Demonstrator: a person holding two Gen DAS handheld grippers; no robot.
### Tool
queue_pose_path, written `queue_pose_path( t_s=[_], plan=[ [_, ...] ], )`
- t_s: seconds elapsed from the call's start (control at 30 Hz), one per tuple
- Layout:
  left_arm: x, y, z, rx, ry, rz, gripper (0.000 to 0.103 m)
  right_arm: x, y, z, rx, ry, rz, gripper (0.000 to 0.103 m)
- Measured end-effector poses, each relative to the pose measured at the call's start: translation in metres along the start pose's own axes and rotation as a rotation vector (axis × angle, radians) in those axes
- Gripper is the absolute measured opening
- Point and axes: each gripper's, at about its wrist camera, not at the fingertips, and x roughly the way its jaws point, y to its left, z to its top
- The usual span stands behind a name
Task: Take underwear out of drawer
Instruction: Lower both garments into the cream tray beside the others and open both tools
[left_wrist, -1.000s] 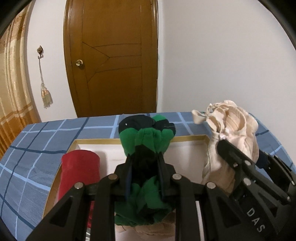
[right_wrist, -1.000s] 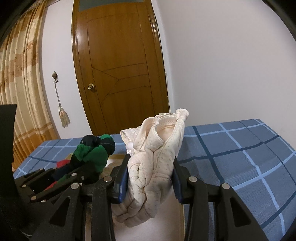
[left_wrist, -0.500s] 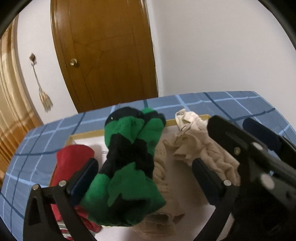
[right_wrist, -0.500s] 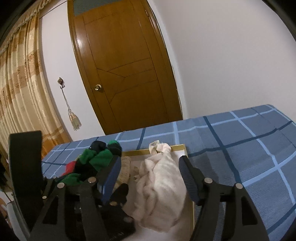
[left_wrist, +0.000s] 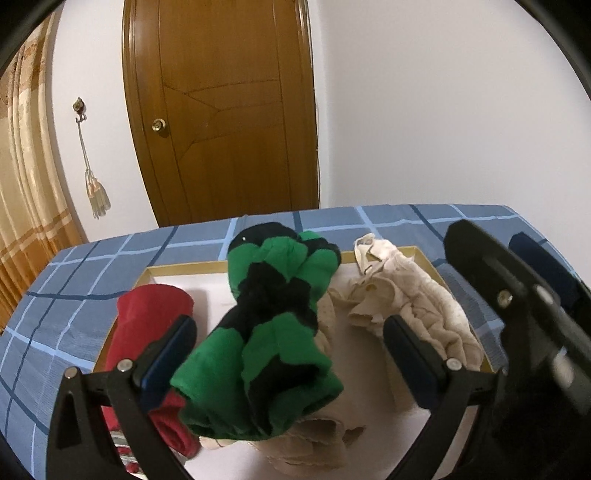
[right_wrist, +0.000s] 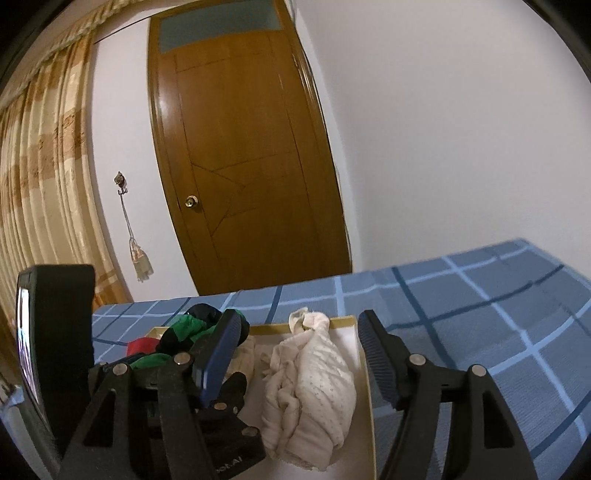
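The drawer (left_wrist: 184, 266) is a shallow white box with a gold rim, lying on a blue checked bedcover (left_wrist: 74, 295). A green-and-black rolled garment (left_wrist: 273, 332) lies in it on top of beige underwear (left_wrist: 314, 435). My left gripper (left_wrist: 288, 325) stands wide open around the green roll, and its pads do not press on it. A cream dotted garment (right_wrist: 314, 376) lies crumpled at the drawer's right side. My right gripper (right_wrist: 298, 318) hangs open above it, with the pads clear of the cloth on both sides.
A red rolled garment (left_wrist: 147, 314) sits at the drawer's left end. The right gripper's black body (left_wrist: 517, 314) crowds the right of the left wrist view. Behind the bed stand a brown door (right_wrist: 251, 166), a white wall and a striped curtain (right_wrist: 37, 184).
Both grippers went from shut to open. The green-and-black roll and the cream garment, held up a second ago, dropped and now lie in the drawer.
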Motion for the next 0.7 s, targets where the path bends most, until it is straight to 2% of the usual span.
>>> queue_pose_path(
  t_s=[0.13, 0.27, 0.33, 0.5, 0.7],
  plan=[
    [-0.008, 0.003, -0.001, -0.02, -0.045, 0.009, 0.102, -0.002, 0.007, -0.002, -0.053, -0.019, -0.026, 0.069],
    [-0.018, 0.008, -0.005, -0.049, -0.113, 0.02, 0.102, -0.016, 0.01, -0.005, -0.075, -0.102, -0.046, 0.07],
    [-0.025, 0.009, -0.008, -0.052, -0.151, 0.03, 0.102, -0.021, 0.013, -0.005, -0.091, -0.131, -0.056, 0.08],
    [-0.036, 0.005, -0.013, -0.019, -0.226, 0.035, 0.102, -0.024, 0.014, -0.005, -0.099, -0.142, -0.082, 0.081],
    [-0.05, 0.025, -0.019, -0.122, -0.3, 0.046, 0.102, -0.037, 0.016, -0.006, -0.089, -0.188, -0.098, 0.081]
  ],
)
